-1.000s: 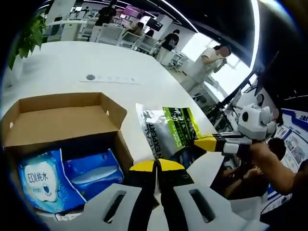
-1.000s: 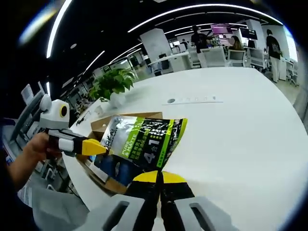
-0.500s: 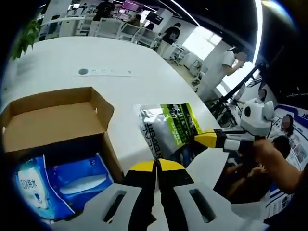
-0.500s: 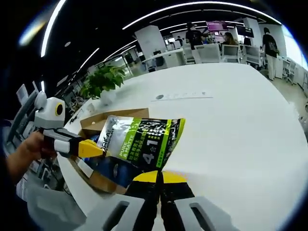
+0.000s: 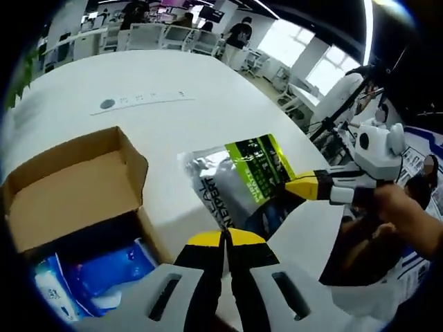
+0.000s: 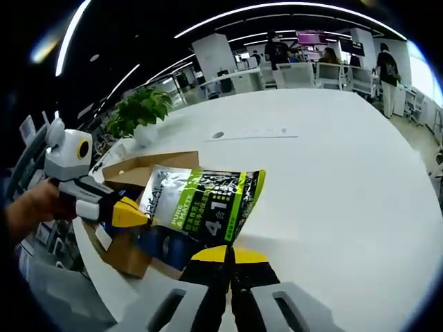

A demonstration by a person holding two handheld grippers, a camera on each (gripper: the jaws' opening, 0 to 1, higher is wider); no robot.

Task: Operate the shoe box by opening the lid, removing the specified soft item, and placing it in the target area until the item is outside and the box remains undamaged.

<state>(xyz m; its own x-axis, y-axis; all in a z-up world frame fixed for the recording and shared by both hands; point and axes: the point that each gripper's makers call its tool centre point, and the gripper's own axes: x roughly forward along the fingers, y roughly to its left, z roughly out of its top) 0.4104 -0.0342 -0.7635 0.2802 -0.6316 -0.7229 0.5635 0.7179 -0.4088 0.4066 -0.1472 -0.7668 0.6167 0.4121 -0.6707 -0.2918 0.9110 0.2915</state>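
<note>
A silver and green pouch [image 5: 242,176] hangs over the white table, right of the open cardboard shoe box [image 5: 76,180]. Its dark lower end runs down to my left gripper [image 5: 225,238], which is shut on one corner. My right gripper [image 5: 301,187] comes in from the right and is shut on the other corner. In the right gripper view the pouch [image 6: 204,200] stands just above my right gripper [image 6: 228,254], and my left gripper [image 6: 131,211] pinches its left edge. The box [image 6: 131,169] lies behind the pouch. Blue soft packs [image 5: 104,277] remain inside the box.
The white table [image 6: 332,173] stretches wide to the right of the box. A potted plant [image 6: 138,111] stands at its far left edge. A small grey disc [image 5: 107,104] lies beyond the box. Chairs and people are far behind the table.
Both grippers have carried the pouch away from the box; in the left gripper view the box has slid left and down. Both jaws stay shut.
</note>
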